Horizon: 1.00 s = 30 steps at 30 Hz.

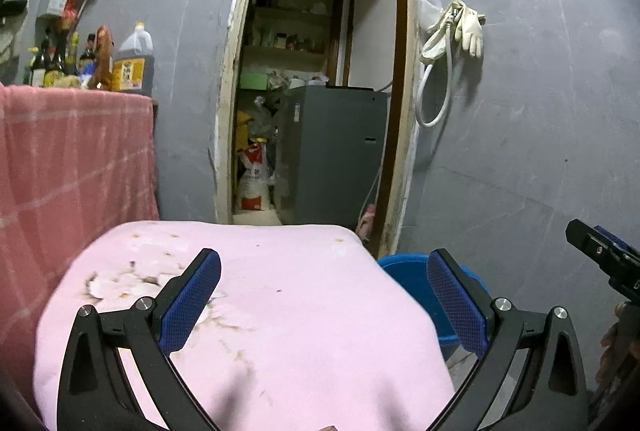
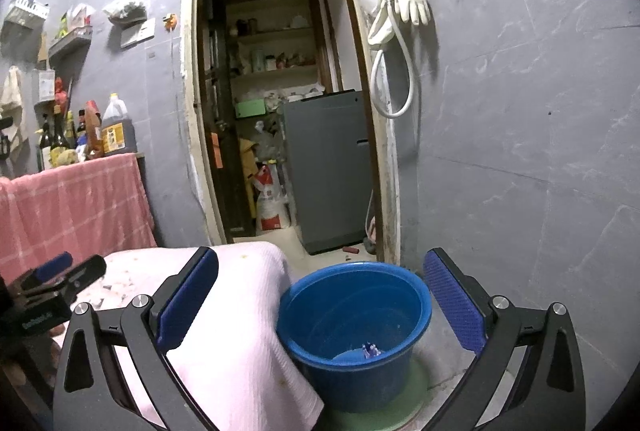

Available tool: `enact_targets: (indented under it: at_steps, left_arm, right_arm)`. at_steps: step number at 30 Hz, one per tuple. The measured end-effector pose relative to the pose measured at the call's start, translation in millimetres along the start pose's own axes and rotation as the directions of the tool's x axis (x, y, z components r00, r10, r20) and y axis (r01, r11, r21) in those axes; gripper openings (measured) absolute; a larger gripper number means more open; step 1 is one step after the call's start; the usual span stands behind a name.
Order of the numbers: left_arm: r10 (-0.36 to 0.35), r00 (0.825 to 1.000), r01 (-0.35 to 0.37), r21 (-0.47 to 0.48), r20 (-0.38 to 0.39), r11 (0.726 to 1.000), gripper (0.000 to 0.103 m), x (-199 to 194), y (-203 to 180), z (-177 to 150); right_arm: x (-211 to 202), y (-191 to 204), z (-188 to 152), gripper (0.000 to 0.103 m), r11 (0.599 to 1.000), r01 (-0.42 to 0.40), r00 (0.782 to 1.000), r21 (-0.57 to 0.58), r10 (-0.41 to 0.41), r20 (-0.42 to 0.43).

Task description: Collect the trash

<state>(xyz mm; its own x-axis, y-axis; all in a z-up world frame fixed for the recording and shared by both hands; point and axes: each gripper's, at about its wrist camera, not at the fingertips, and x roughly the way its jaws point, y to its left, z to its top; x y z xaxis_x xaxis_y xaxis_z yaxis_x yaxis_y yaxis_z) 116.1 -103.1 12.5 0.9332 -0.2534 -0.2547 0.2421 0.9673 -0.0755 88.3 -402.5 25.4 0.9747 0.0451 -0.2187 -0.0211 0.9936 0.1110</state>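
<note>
Right now both grippers hang empty, fingers spread wide: the left gripper (image 1: 324,295) over the pink cloth (image 1: 280,311) strewn with pale scraps (image 1: 120,281), the right gripper (image 2: 320,295) above the blue bucket (image 2: 354,335). That bucket stands on the floor just beside the cloth's edge.

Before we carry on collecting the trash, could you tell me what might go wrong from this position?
1. The scraps are thin flakes lying flat on the soft pink cloth; the open left gripper may pinch cloth along with them.
2. The blue bucket stands lower than the cloth, beside its edge, so flakes carried over could fall outside it.
3. The right gripper hovers above the bucket and could crowd the left.
</note>
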Motion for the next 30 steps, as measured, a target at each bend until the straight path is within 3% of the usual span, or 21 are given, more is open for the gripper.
enact_targets:
  at_steps: [13,30]
  left_arm:
    - [0.021,1.000,-0.022,-0.011,-0.019,1.000,0.101,-38,1,-25]
    - [0.026,0.999,-0.026,0.012,-0.026,1.000,0.101,-59,-10,-47]
  right_arm:
    - [-41,10,-29,0.103,0.999,0.027,1.000,-0.023,-0.027,0.007]
    - [-55,9,-40,0.103,0.999,0.053,0.999,-0.013,-0.053,0.007]
